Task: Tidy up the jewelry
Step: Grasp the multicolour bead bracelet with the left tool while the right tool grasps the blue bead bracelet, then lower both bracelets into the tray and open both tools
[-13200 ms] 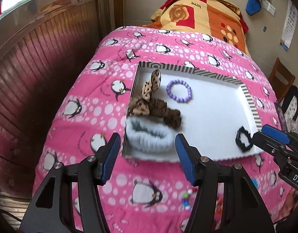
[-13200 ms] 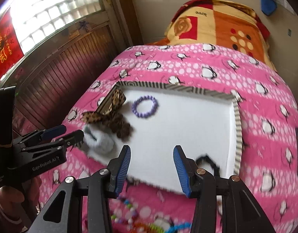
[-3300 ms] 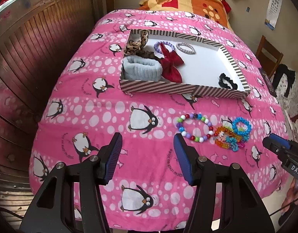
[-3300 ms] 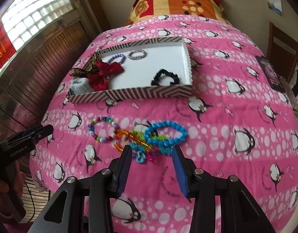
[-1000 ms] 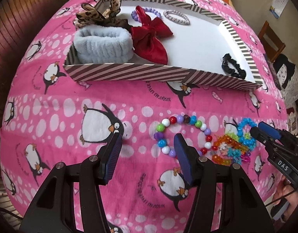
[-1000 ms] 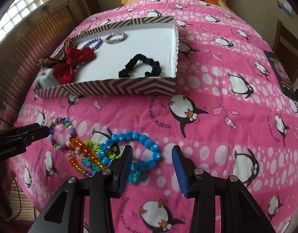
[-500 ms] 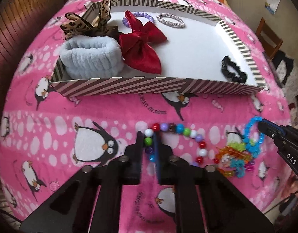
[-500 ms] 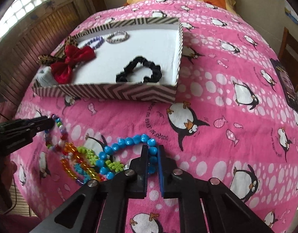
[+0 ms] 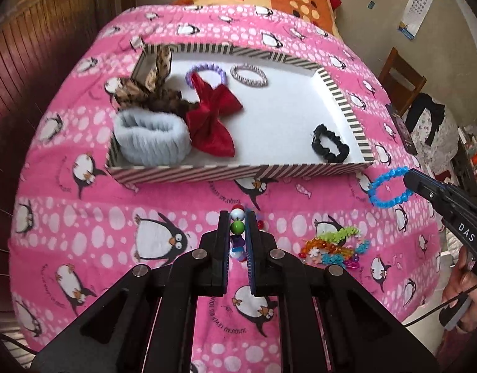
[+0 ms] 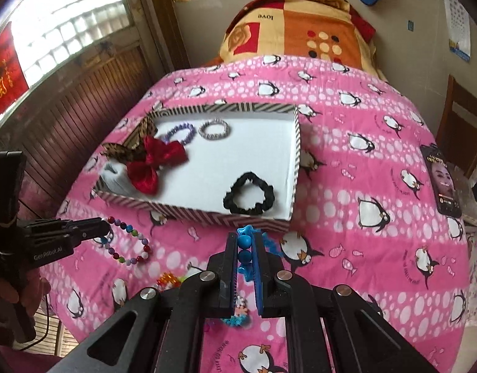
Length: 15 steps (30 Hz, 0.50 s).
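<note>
Left wrist — left gripper (image 9: 237, 217) pinching multicolour bracelet (image 10: 129, 247); right gripper (image 10: 246, 242) pinching blue bracelet (image 9: 389, 189)

Multicolored bead bracelet (image 9: 237, 226): mostly hidden between and under the left gripper (image 9: 237, 217) in the left wrist view. Blue bead bracelet (image 10: 245, 250): only a few beads show in the right gripper (image 10: 245, 242), right wrist view. Leopard bow (image 9: 151, 87): blurred. Chair (image 9: 400, 80): partly hidden behind the bed (image 9: 83, 205). Wall poster (image 9: 417, 1): print too small to read.
</note>
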Motion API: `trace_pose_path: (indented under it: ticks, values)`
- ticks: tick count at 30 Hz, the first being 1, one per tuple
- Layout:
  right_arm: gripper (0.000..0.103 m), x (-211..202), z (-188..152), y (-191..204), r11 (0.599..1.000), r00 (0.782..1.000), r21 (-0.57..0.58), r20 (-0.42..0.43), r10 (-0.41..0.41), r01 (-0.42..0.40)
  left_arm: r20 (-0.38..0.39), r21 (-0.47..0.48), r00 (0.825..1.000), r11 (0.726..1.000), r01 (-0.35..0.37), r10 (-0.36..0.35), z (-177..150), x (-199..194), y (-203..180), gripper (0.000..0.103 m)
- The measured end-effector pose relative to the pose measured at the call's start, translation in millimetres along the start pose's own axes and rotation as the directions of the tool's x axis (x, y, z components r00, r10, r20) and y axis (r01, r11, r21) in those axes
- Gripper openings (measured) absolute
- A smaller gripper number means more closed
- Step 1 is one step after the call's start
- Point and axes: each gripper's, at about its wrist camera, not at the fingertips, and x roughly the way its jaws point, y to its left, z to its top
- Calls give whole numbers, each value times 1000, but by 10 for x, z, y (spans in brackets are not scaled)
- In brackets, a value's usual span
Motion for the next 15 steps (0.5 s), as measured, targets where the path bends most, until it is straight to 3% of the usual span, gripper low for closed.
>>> trace_pose_path:
  ticks: [15]
  values:
    - [8, -78, 222, 152, 999, 999, -39, 37, 14, -13, 105, 78, 994, 997, -16, 8, 295, -445, -87, 8]
